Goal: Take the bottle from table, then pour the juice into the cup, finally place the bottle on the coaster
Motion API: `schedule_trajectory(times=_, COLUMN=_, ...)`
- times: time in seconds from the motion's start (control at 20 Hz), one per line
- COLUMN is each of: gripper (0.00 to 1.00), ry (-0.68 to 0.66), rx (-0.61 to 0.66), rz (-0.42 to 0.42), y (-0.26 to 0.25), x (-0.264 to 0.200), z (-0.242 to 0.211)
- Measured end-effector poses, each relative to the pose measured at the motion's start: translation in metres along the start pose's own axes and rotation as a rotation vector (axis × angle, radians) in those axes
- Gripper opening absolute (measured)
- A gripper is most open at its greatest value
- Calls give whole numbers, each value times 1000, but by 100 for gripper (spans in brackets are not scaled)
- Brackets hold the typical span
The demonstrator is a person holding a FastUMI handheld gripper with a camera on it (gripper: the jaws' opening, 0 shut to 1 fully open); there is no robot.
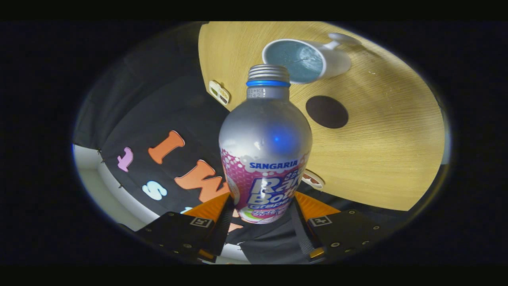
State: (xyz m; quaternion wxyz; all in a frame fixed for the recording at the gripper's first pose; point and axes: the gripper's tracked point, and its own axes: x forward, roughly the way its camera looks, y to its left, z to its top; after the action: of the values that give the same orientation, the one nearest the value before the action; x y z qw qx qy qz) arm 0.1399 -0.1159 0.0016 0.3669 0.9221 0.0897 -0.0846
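I take the bottle as my landmark and work down in size from the table (381,159), the largest thing here: its pale wood top spreads beyond and beside the bottle, and it appears rolled over in my view, which I judge means I have the gripper turned on its side for the pour rather than the table being anything but level. Next is the bottle (265,147) itself, silver with a pink label and a blue ring under the bare threaded neck, cap off; it lies along the fingers with its base between them and its mouth pointing away toward the cup. My gripper (262,216) has both fingers pressed against the lower label, one on each side, pinching the bottle low so the neck stays free. The cup (307,59), white with a bluish inside and its handle on the far side from the bottle, sits just beyond the bottle's mouth, its opening facing the neck; I cannot tell whether any juice is flowing or already in it. Smallest is the coaster (327,111), a dark round disc on the wood beside the bottle's shoulder, near the cup, bare and waiting, I judge, for the final placement.
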Motion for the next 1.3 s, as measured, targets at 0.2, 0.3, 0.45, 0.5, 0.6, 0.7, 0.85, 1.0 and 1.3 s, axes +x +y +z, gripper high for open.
schedule_trajectory(times=0.2, gripper=73, ry=-2, rx=14, rz=6, y=1, x=1, z=0)
schedule_trajectory(times=0.3, gripper=73, ry=2, rx=24, rz=11, y=2, x=0, z=-1)
schedule_trajectory(times=0.45, gripper=73, ry=5, rx=26, rz=12, y=2, x=1, z=-1)
schedule_trajectory(times=0.5, gripper=73, ry=3, rx=20, rz=12, y=2, x=2, z=0)
schedule_trajectory(times=0.6, gripper=73, ry=-1, rx=11, rz=9, y=-4, x=3, z=0)
schedule_trajectory(times=0.7, gripper=73, ry=-13, rx=-6, rz=3, y=-10, x=6, z=4)
schedule_trajectory(times=0.85, gripper=73, ry=-49, rx=-80, rz=17, y=-17, x=10, z=10)
schedule_trajectory(times=1.0, gripper=74, ry=-103, rx=-338, rz=22, y=-24, x=12, z=10)
schedule_trajectory(times=1.3, gripper=74, ry=-186, rx=-924, rz=-38, y=-43, x=16, z=21)
